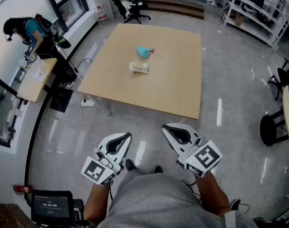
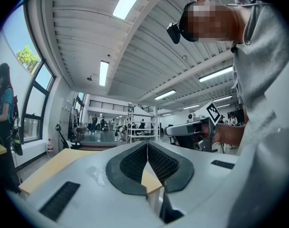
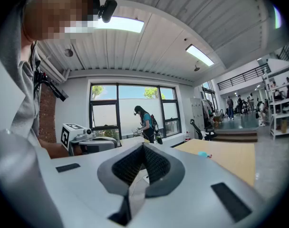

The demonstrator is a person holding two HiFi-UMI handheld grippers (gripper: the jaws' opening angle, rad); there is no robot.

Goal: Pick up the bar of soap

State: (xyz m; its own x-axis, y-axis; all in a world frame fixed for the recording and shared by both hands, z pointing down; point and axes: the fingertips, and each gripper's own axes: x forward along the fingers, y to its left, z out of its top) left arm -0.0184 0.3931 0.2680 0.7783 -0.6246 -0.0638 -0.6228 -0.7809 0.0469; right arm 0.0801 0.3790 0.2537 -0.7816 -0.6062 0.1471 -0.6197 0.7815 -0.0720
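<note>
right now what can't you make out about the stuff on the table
Cream object, head view: too small to tell whether it is the soap bar.
Teal object, head view: too small to identify; right gripper view shows only a speck.
Table top, left gripper view: mostly hidden behind the left gripper; neither object shows.

Ahead of me a light wooden table [image 1: 173, 84] stands on glossy grey floor [image 1: 63, 141] — near its middle lie a small teal object [image 1: 143, 52] and, close by, a cream object [image 1: 139, 68].
</note>
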